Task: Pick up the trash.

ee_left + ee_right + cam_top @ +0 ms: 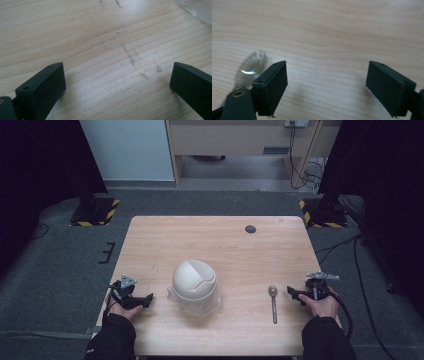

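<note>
The right gripper (295,293) is held low at the right side of the wooden table (215,240), its jaws spread wide and grasping nothing; bare wood is seen between them in the right gripper view (327,87). Just beside it, toward the table's middle, a clear plastic spork (273,301) is laid flat, its head pointed away from the person and its handle toward the near edge. In the right gripper view the spork's tined head (250,67) is seen just outside one jaw, partly hidden behind it, not between the two.

The left gripper (145,299) is held low at the left side of the table, its jaws likewise released and wide apart, with only scuffed wood between them in the left gripper view (117,82). Near it, toward the centre, a white domed lid (194,279) is seated on a clear plastic container (196,306). A corner of that clear plastic (197,10) is glimpsed at the upper edge of the left gripper view, well beyond the jaws.
</note>
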Demonstrator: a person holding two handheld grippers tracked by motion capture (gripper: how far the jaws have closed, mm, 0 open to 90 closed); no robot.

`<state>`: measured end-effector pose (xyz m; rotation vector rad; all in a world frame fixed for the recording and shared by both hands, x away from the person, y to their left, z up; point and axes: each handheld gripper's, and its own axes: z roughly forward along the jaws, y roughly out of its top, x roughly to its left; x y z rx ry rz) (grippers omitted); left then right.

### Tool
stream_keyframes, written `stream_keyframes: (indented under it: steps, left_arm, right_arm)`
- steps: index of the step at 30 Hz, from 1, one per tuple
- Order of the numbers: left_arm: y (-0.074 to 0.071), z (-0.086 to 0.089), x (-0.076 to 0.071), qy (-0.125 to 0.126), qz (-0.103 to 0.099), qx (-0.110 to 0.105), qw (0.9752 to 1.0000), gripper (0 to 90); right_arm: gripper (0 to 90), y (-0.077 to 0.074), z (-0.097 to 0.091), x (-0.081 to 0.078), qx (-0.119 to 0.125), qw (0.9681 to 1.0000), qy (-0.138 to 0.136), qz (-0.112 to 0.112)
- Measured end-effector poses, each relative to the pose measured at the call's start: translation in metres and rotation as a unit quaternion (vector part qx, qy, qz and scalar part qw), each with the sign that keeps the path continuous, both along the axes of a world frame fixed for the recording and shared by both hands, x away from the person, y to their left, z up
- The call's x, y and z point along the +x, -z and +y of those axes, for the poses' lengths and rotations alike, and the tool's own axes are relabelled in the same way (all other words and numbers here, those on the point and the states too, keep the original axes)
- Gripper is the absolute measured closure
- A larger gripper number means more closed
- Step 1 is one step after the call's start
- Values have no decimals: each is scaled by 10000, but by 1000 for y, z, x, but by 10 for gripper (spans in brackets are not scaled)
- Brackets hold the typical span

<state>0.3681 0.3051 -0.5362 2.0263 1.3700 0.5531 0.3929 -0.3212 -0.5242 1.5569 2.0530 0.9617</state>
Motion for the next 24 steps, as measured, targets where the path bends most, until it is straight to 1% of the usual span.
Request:
stream_keyframes:
  steps: [1, 2, 3, 4, 5, 6, 7, 8, 9, 10, 13, 17, 18, 19, 20, 21, 22, 23, 24]
  left_arm:
    - [0, 0, 0, 0, 0, 0, 10000, 0]
    - [0, 0, 0, -1, 0, -6, 10000, 0]
    - [0, 0, 0, 6, -1, -9, 10000, 0]
    - [0, 0, -1, 11, -3, -11, 10000, 0]
    - [0, 0, -1, 16, -4, -18, 10000, 0]
    - [-1, 1, -1, 32, 23, -63, 10000, 0]
    - [-1, 1, -1, 32, 23, -63, 10000, 3]
    - [-1, 1, -1, 25, 42, -122, 9999, 8]
    - [-2, 1, -2, 25, 53, -179, 9998, 8]
    - [-2, 1, -2, 53, 64, -232, 9997, 13]
    - [-3, 0, -2, 104, 85, -233, 9996, 23]
    - [-2, -2, -2, 160, 70, -180, 9997, 22]
    - [-2, -2, -2, 160, 70, -180, 9997, 21]
    - [-2, -3, -2, 182, 68, -139, 9997, 21]
    - [-2, -5, -2, 197, 51, -91, 9998, 15]
    - [-2, -5, -2, 197, 51, -91, 9998, 12]
    - [-1, -5, -2, 197, 50, -67, 9998, 12]
    - [-1, -6, -2, 186, 26, -37, 9998, 7]
    - [-1, -6, -2, 186, 26, -37, 9998, 2]
  right_arm:
    - [184, -4, 0, -1, 23, 9999, -27, -110]
    - [184, -4, 0, -1, 23, 9999, -27, -110]
    - [180, -9, 0, -2, 55, 9997, -33, -247]
    - [175, -14, 0, -3, 166, 9989, -52, -427]
    - [174, -19, 0, -4, 265, 9981, -55, -553]
    - [168, -27, 1, -5, 348, 9962, -91, -788]
    - [168, -27, 1, -5, 348, 9962, -91, -788]
    - [155, -36, 3, -7, 454, 9945, -190, -925]
    - [155, -36, 3, -7, 454, 9945, -190, -925]
    - [149, -43, 4, -7, 504, 9929, -325, -1025]
    - [146, -57, 4, -8, 569, 9893, -458, -1260]
    - [143, -76, 7, -10, 758, 9826, -570, -1598]
    - [143, -76, 7, -10, 758, 9826, -570, -1598]
    - [143, -80, 8, -11, 799, 9811, -608, -1654]
    - [140, -89, 13, -11, 854, 9779, -700, -1777]
    - [140, -89, 13, -11, 854, 9779, -700, -1777]
    - [138, -92, 14, -11, 857, 9768, -748, -1812]
    - [134, -100, 19, -11, 895, 9737, -862, -1910]
    - [134, -100, 19, -11, 895, 9737, -862, -1910]
